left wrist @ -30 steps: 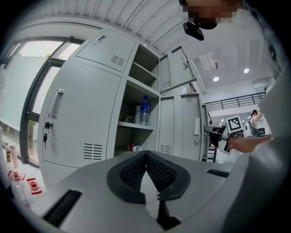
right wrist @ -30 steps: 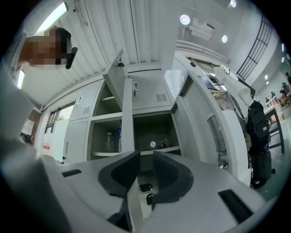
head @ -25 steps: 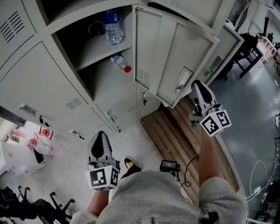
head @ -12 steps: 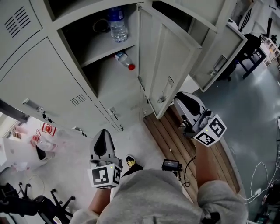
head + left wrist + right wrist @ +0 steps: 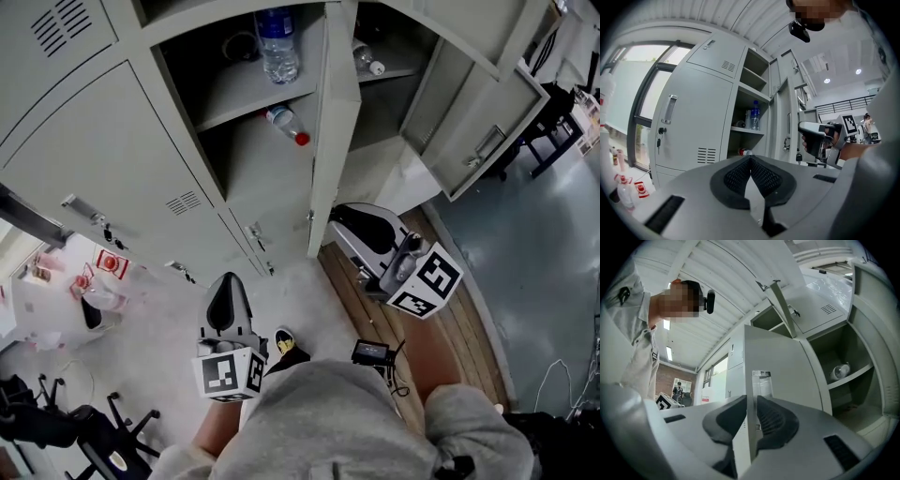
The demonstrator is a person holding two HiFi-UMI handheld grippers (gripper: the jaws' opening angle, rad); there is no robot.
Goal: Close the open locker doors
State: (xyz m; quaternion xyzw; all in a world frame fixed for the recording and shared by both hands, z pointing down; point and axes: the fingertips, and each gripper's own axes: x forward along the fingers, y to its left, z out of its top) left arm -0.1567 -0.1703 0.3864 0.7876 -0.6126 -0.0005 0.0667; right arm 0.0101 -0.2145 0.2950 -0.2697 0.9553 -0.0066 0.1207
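Overhead, the head view caught the middle locker door (image 5: 330, 131) edge-on, its face hard to read. Its lower edge met the right gripper (image 5: 339, 228), whose tips it partly hid, while the left gripper (image 5: 225, 286) hung well apart from it and a second open door (image 5: 473, 112) ran toward the right edge. Next, the left gripper view showed that tool's pads pressed together on nothing, the door beyond to its right. Lastly, the right gripper view showed jaws pinching the door's thin edge.
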